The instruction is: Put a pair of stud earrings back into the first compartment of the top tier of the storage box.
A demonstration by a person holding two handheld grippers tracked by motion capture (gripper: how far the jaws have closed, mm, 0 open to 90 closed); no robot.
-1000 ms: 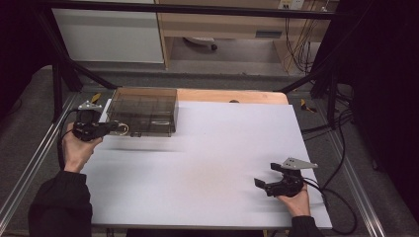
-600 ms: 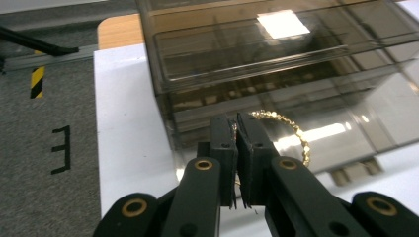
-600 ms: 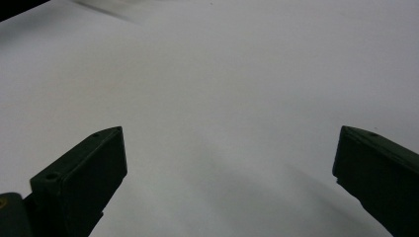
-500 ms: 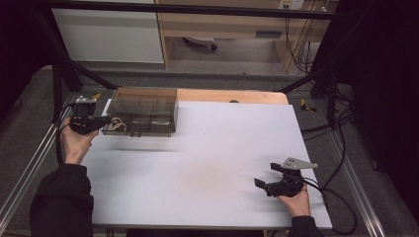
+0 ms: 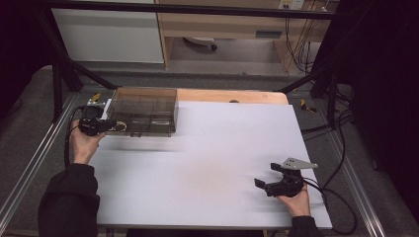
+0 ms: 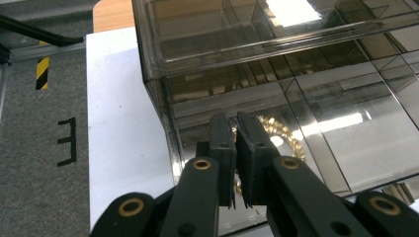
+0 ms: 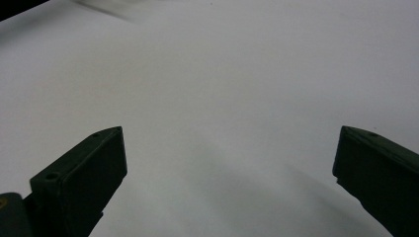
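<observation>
A smoky see-through compartment box (image 5: pixel 143 109) stands at the table's far left. My left gripper (image 5: pixel 104 126) is at its left front corner. In the left gripper view the left gripper (image 6: pixel 236 124) has its jaws pressed almost together right against the box (image 6: pixel 276 54), and a gold bead chain (image 6: pixel 284 140) shows behind and between them; it seems pinched. The chain (image 5: pixel 119 127) glints at the box corner. My right gripper (image 5: pixel 264 181) rests open low on the white table (image 5: pixel 212 148) at the front right, with nothing between the jaws of the right gripper (image 7: pixel 230 143).
The wooden table edge (image 5: pixel 232 95) runs behind the white sheet. Metal frame rails (image 5: pixel 34 163) border both sides. Cables (image 5: pixel 341 197) trail from the right gripper off the right edge. A white cabinet (image 5: pixel 108 34) and a shelf stand beyond the table.
My left hand and gripper shifted slightly left and back again beside the box corner. The right gripper has stayed still.
</observation>
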